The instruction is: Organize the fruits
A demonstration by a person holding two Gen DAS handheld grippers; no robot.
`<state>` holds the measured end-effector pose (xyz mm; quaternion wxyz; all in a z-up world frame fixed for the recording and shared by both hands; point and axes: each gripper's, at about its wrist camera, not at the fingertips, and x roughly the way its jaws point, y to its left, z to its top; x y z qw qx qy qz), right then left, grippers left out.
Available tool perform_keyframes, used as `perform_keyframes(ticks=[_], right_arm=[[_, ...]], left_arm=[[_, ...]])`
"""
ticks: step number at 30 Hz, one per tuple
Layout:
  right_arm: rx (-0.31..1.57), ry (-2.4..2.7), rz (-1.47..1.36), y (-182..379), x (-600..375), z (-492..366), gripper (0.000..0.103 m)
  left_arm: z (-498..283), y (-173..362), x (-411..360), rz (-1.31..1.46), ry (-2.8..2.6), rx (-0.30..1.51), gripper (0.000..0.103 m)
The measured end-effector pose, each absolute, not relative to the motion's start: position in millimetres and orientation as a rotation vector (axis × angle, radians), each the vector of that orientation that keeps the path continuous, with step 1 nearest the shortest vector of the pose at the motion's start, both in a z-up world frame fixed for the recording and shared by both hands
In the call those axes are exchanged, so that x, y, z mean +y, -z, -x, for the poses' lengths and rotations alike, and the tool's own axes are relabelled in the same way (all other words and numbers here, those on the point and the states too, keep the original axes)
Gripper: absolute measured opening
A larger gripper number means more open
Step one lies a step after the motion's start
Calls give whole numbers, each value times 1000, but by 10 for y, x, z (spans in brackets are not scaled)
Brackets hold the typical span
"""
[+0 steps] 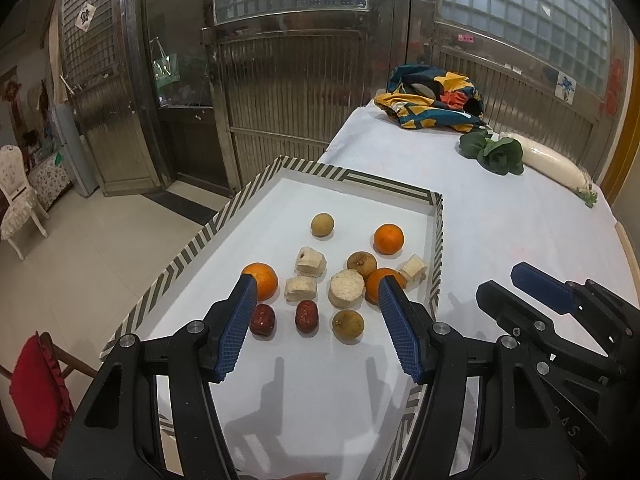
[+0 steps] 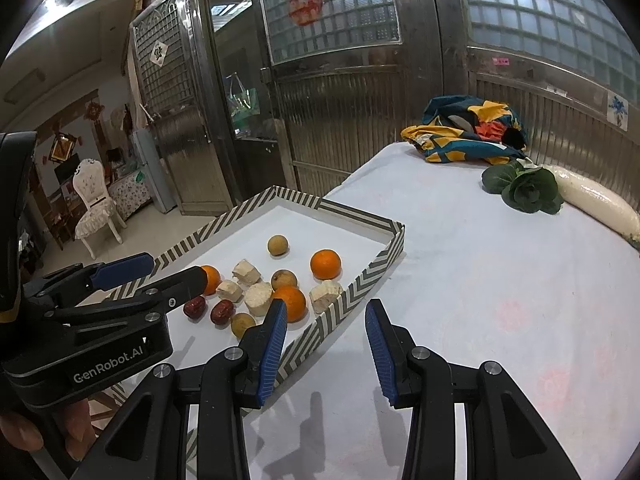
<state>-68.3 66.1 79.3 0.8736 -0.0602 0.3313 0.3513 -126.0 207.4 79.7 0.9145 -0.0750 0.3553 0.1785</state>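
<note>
A striped-rim tray (image 1: pixel 352 178) (image 2: pixel 352 212) on the white tablecloth holds three oranges (image 1: pixel 388 239), three brown longans (image 1: pixel 322 224), two red dates (image 1: pixel 306 316) and several pale cut chunks (image 1: pixel 310 262), all lying loose. My left gripper (image 1: pixel 316 284) (image 2: pixel 174 266) hovers open above the tray's near half, with nothing between its blue pads; the fruit lies below and beyond them. My right gripper (image 2: pixel 326 306) (image 1: pixel 498 278) hangs open over the tray's right rim and the cloth beside it, holding nothing. An orange (image 2: pixel 292 302) sits just past its left finger.
At the table's far end lie a colourful cloth bag (image 1: pixel 432 100), a green leafy vegetable (image 1: pixel 496 152) and a white radish (image 1: pixel 548 160). Bare cloth (image 2: pixel 500 300) stretches right of the tray. A red cushioned chair (image 1: pixel 36 392) stands at the lower left. Metal doors lie beyond.
</note>
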Motion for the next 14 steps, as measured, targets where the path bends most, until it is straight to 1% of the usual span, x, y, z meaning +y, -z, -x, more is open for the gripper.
perform_keyframes(ticks=[8,14], right_arm=[[698,-726,109,-754,555,657,39],[696,-664,84,-756,239,621,39]], left_arm=[[1245,-787,2011,131,-371,728,63],[1146,-829,1746,119,-302,723,63]])
